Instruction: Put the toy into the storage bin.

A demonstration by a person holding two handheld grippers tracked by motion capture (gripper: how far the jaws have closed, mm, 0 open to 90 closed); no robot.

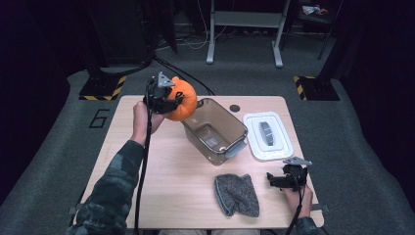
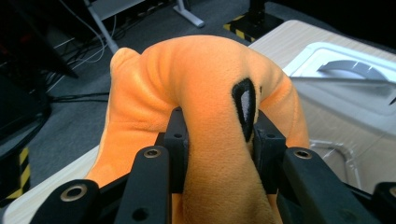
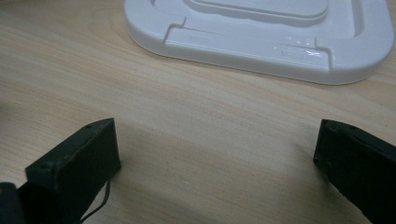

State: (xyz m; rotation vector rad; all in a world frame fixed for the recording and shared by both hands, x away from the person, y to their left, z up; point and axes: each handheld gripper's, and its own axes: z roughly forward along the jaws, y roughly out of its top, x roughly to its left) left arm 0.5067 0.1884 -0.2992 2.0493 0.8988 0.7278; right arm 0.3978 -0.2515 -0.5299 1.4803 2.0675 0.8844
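Your left claw (image 1: pixel 169 100) pinches the orange plush (image 1: pixel 182 99), upper left of centre, beside the bin (image 1: pixel 215 129); your right claw (image 3: pixel 215 154) rests wide open, holding nothing, lower right.

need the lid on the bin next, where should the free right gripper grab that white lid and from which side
Probably the raised grey handle along the middle of the white lid. The lid lies flat on the table, so its thin rim gives little to pinch. Come straight down from above with the open right gripper, jaws across the handle's narrow width. The left gripper is shut on the orange plush.
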